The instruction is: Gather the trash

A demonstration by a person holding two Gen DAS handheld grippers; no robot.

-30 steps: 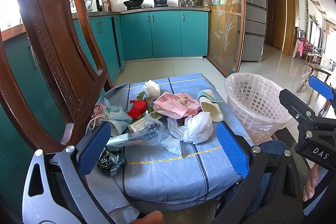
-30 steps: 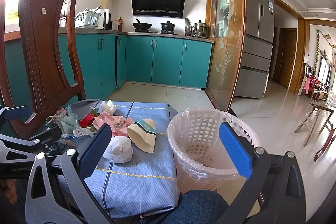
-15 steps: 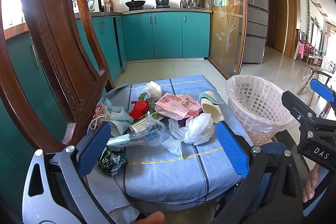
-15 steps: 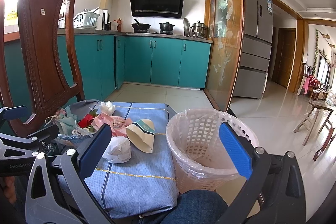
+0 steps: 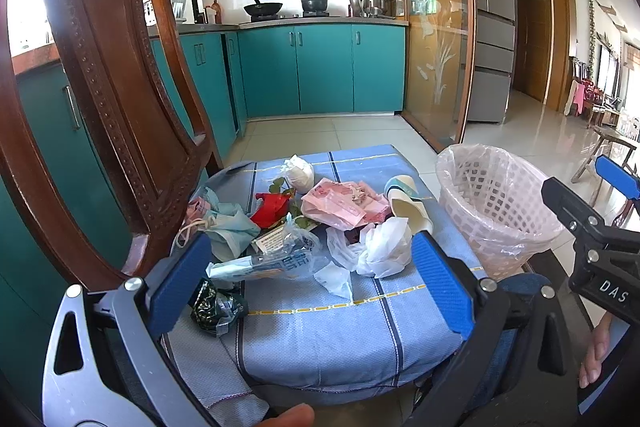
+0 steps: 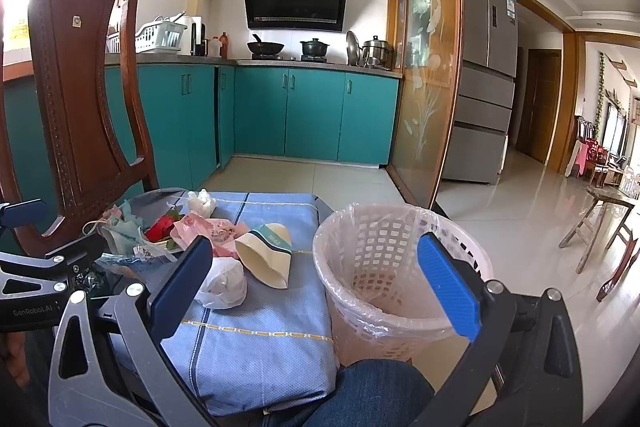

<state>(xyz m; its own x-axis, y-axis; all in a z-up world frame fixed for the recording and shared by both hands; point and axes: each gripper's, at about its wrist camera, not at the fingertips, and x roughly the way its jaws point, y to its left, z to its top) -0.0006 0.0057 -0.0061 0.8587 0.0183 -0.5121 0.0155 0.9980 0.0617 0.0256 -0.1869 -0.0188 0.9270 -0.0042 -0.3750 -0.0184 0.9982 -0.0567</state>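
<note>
Grippers both stand wide apart with nothing between their blue pads. The left gripper (image 5: 310, 283) fills the bottom of its view, hovering over the near edge of a blue striped cloth (image 5: 340, 339) and holding nothing. Just beyond its pads, in the middle of the frame, lies the trash: a white plastic bag (image 5: 380, 247), a clear printed wrapper (image 5: 272, 259), a dark foil wrapper (image 5: 212, 307) at lower left, a red scrap (image 5: 274, 207), a pink bag (image 5: 340, 203), a paper cup (image 5: 408, 203) on its side and a white wad (image 5: 300, 173) farthest back. The right gripper (image 6: 312, 283) is equally released, framing the bin (image 6: 400, 267) lined with clear plastic at the centre right of its view, just beside the cloth. A wooden chair back (image 5: 100, 87) fills the upper left.
</note>
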